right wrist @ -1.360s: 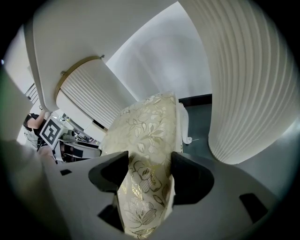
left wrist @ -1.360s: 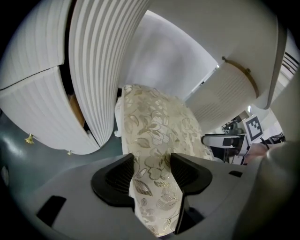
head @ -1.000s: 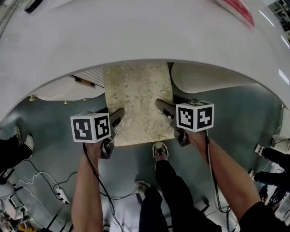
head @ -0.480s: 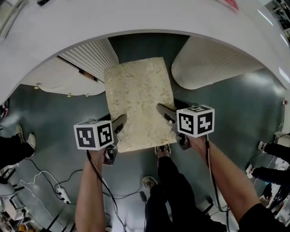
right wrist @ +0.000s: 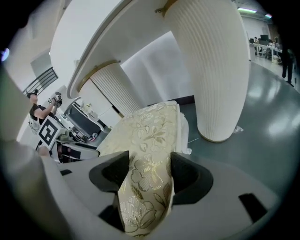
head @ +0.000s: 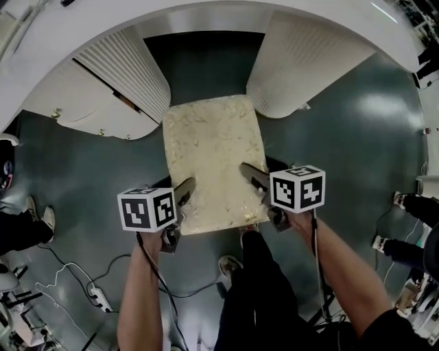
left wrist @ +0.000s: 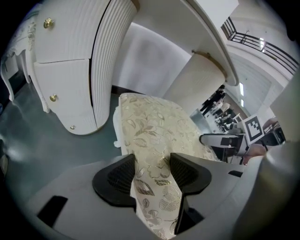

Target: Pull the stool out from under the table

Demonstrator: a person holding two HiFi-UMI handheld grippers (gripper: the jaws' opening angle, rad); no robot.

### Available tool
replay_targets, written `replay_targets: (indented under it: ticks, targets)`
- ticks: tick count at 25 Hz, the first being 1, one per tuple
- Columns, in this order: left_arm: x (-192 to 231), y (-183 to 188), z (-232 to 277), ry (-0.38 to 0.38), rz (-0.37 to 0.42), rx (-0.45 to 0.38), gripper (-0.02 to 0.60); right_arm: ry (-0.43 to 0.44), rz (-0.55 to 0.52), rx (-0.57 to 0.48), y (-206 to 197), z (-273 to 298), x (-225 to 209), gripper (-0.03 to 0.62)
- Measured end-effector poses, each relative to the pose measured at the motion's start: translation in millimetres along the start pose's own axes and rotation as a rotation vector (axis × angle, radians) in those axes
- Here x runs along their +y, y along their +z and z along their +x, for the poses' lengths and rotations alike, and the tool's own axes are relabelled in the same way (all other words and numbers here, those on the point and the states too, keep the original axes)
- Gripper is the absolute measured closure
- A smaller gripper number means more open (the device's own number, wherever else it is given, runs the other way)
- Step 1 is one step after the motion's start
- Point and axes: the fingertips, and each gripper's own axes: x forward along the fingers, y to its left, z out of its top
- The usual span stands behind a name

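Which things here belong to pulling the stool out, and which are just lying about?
Job: stool; left gripper and right gripper, both clamped on its cushion; table.
Lying about: power strip, floor cable, bystander's shoes.

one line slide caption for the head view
Left gripper and right gripper each clamp the near edge of the gold-patterned stool, its far end between the fluted pedestals of the table.

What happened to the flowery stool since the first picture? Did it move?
Yes. The stool slid out from under the table, toward the person. Its far end was hidden under the tabletop before, and now the whole cushion shows. Nothing was let go: the left gripper and the right gripper stay clamped on its near edge. The table stayed put.
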Motion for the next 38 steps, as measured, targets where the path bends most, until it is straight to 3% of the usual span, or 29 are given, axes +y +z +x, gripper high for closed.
replay_targets:
  ticks: [3, 9, 15, 24, 34, 38]
  targets:
    - [0, -4, 8, -0.033, -0.03, 0.044, 0.342, -0.024, 0.027, 0.048, -4, 1, -5, 0.313]
    - [22, 29, 37, -0.067, -0.123, 0.109, 0.342, -0.04, 0.037, 0.153, 34, 39, -24, 0.313]
    - [10, -13, 21, -0.07, -0.128, 0.109, 0.342, -0.041, 0.02, 0.153, -1, 15, -9, 0.313]
    - [5, -26, 17, -0.065, -0.142, 0.154, 0.342, -0.053, 0.055, 0.217, -16, 7, -6, 0.313]
    - [-21, -97, 7, -0.055, -0.128, 0.262, 0.345, -0.07, 0.088, 0.326, -93, -28, 1, 0.313]
    - [-27, -109, 6, -0.058, -0.122, 0.264, 0.348, -0.079, 0.114, 0.332, -111, -35, -1, 0.313]
